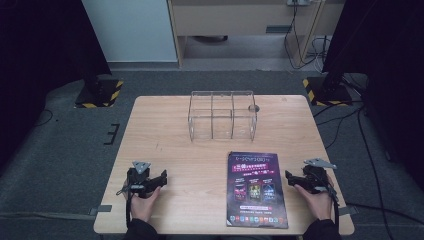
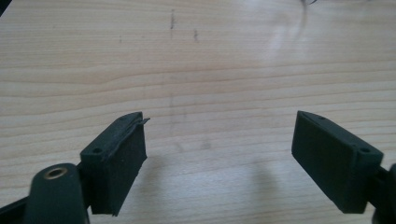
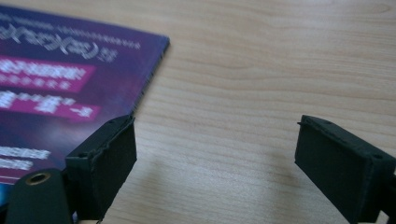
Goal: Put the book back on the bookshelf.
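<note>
We have not started: the magazine (image 1: 258,189) lies flat, untouched, the rack (image 1: 222,115) empty; left gripper (image 1: 161,179) and right gripper (image 1: 290,176) gape wide, holding nothing.

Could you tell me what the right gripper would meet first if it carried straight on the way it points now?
Probably the magazine: the right gripper, jaws open, points left toward its near edge over the bare table, though depth is unclear.

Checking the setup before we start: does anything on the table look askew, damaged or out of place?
Mostly tidy. The magazine lies flat but overhangs the table's near edge slightly. The left gripper's left pad has a frayed, peeling tip. The clear organizer stands upright.
</note>
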Motion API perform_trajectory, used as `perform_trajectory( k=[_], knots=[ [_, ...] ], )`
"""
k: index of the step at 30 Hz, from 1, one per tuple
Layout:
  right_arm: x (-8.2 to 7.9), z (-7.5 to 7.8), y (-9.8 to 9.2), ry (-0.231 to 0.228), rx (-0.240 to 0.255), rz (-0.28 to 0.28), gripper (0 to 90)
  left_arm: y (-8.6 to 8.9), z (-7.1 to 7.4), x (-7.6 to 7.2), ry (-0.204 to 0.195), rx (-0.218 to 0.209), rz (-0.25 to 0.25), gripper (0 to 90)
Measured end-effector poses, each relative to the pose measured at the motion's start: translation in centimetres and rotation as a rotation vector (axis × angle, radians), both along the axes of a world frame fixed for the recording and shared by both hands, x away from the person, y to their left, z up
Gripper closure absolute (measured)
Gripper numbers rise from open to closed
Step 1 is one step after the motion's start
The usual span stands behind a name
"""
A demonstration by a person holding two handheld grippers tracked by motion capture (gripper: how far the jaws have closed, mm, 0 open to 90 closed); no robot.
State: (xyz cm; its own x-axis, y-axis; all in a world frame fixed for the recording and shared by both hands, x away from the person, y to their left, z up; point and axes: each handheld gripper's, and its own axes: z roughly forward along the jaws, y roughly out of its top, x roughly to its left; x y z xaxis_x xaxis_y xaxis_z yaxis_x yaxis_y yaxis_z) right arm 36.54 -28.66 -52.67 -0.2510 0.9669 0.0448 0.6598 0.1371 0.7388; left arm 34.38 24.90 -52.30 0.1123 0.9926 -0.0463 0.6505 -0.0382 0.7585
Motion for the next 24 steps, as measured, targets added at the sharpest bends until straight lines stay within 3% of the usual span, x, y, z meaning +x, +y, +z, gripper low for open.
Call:
perform_trajectory(
  k=[4,10,18,24],
  knots=[
    [-0.5,0.7,-0.1,-0.039,0.043,-0.001,13.1,-0.7,0.4,-0.6,-0.031,-0.014,-0.025,21.4],
    [-1.3,1.5,0.1,-0.06,0.086,0.021,13.1,-1.9,1.0,-1.2,-0.056,-0.028,-0.062,23.6],
    [-1.7,2.1,0.9,-0.068,0.094,0.052,12.9,-3.1,1.5,-1.7,-0.081,-0.041,-0.096,25.1],
    [-1.8,2.3,1.2,-0.077,0.121,0.065,12.7,-4.0,1.8,-1.7,-0.101,-0.084,-0.118,25.0]
  ],
)
